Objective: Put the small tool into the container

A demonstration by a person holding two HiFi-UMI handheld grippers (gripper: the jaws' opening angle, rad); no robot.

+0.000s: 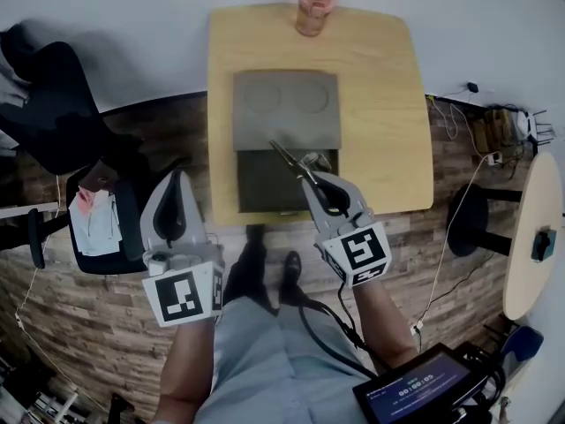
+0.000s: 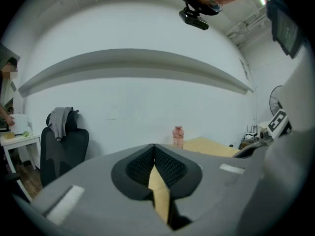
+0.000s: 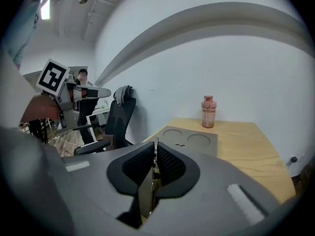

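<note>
A grey container lies on the wooden table with its lid folded back and its dark tray facing up near the front edge. My right gripper hovers over that tray's right side, shut on the small tool, a thin metal piece that sticks out up-left past the fingertips. In the right gripper view the tool's blade stands edge-on between the pads, with the lid beyond it. My left gripper is left of the table over the floor, shut and empty.
A pink bottle stands at the table's far edge. A black office chair and a seat with papers are on the left. On the right are a black stool and a round table. A tablet is at the bottom right.
</note>
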